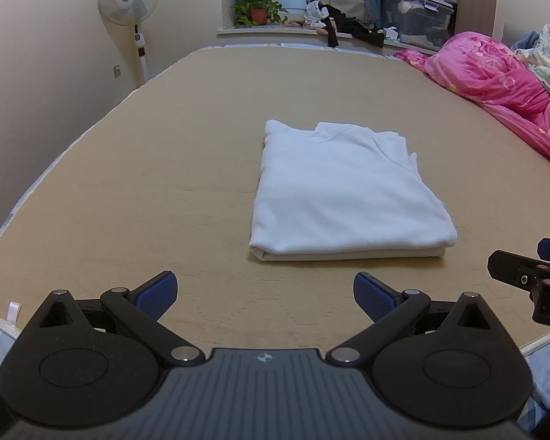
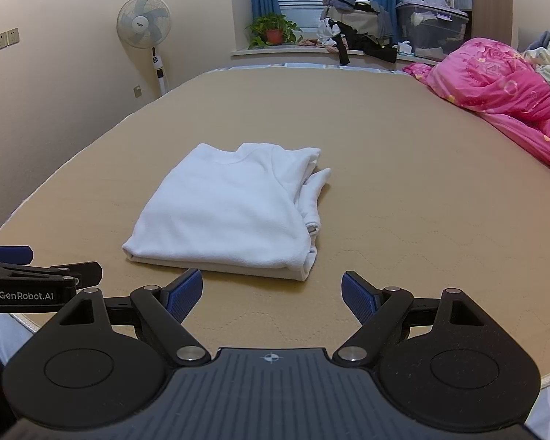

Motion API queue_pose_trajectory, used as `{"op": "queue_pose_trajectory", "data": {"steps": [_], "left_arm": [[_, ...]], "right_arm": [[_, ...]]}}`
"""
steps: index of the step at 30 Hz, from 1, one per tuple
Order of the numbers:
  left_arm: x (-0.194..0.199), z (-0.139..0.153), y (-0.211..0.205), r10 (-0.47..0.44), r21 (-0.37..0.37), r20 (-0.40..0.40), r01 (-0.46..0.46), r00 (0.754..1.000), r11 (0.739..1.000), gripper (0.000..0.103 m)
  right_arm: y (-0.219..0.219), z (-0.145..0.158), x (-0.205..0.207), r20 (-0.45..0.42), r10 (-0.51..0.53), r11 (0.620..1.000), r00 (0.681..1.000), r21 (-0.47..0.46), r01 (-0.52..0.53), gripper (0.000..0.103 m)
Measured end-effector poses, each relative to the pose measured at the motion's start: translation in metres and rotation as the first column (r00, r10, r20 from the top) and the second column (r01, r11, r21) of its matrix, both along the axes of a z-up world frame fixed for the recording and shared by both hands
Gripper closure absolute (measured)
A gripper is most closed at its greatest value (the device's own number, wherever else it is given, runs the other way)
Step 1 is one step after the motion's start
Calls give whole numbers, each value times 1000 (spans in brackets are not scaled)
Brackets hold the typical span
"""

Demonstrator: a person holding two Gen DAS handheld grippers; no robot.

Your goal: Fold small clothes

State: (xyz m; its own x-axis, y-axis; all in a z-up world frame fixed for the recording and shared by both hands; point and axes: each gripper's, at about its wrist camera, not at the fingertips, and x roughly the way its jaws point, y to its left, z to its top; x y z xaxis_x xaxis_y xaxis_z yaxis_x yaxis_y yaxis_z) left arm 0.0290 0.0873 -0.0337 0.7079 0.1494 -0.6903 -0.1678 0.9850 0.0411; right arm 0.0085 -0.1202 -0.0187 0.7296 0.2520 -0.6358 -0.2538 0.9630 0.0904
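A white garment (image 1: 348,194) lies folded into a neat rectangle on the tan bed (image 1: 128,190), its collar at the far end. In the right wrist view the same white garment (image 2: 231,212) shows layered sleeve edges along its right side. My left gripper (image 1: 266,295) hovers open just short of the garment's near edge, nothing between its blue pads (image 1: 156,295). My right gripper (image 2: 273,293) is also open and empty, near the garment's front right corner. Each gripper shows at the edge of the other's view: the right gripper (image 1: 531,275) and the left gripper (image 2: 25,267).
A pink quilt (image 1: 502,88) and floral bedding are heaped along the bed's right side. A standing fan (image 1: 132,11) is by the left wall. The windowsill holds a potted plant (image 1: 258,9), a clothes pile (image 1: 343,3) and a plastic storage bin (image 1: 414,18).
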Motion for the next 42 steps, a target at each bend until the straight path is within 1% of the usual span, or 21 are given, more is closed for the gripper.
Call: {"op": "queue_pose_trajectory", "data": {"steps": [42], "left_arm": [[3,-1,5,-21,4,4,21,1000,1000,1]], "right_arm": [[-3,-4,0,-5,3,1000,1000,-1,-3,17]]}}
